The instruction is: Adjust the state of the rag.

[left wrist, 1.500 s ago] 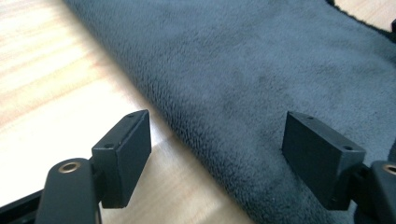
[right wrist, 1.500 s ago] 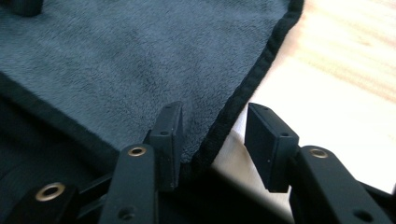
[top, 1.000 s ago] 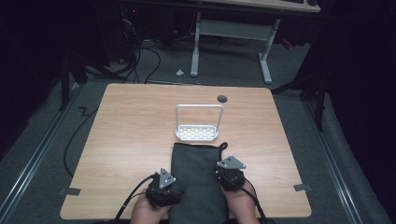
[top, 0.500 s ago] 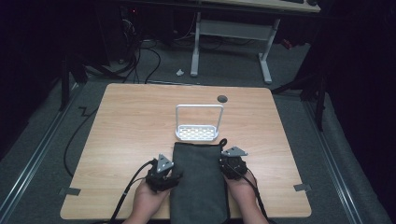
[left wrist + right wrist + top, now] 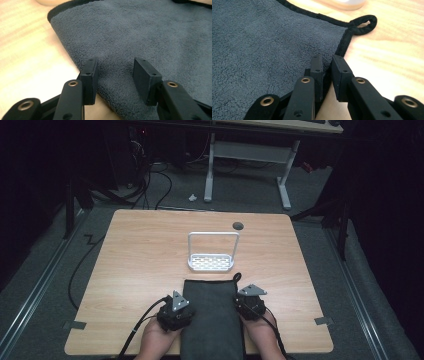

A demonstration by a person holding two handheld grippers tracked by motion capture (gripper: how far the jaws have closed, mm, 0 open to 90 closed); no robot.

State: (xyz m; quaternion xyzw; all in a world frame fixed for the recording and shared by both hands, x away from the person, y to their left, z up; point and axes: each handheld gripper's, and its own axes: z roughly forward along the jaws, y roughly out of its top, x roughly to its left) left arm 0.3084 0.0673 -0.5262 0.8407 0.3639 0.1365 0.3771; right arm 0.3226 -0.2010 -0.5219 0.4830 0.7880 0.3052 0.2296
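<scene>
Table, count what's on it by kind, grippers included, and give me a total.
Towel: 1
Rack: 1
Grippers: 2, left gripper, right gripper
Total: 4

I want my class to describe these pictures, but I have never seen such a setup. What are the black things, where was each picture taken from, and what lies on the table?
There is no robot here. A person holds a two-jaw tool in each hand. One picture looks down from above the table. The other two come from small cameras riding on the tools, looking along their black jaws.

On the table lie a dark grey towel and, beyond it, a white rack.

The right tool pinches the towel's edge near its loop. The left tool has just been closing its jaws. They stand apart, with the towel's other edge in the gap, not gripped.
</scene>
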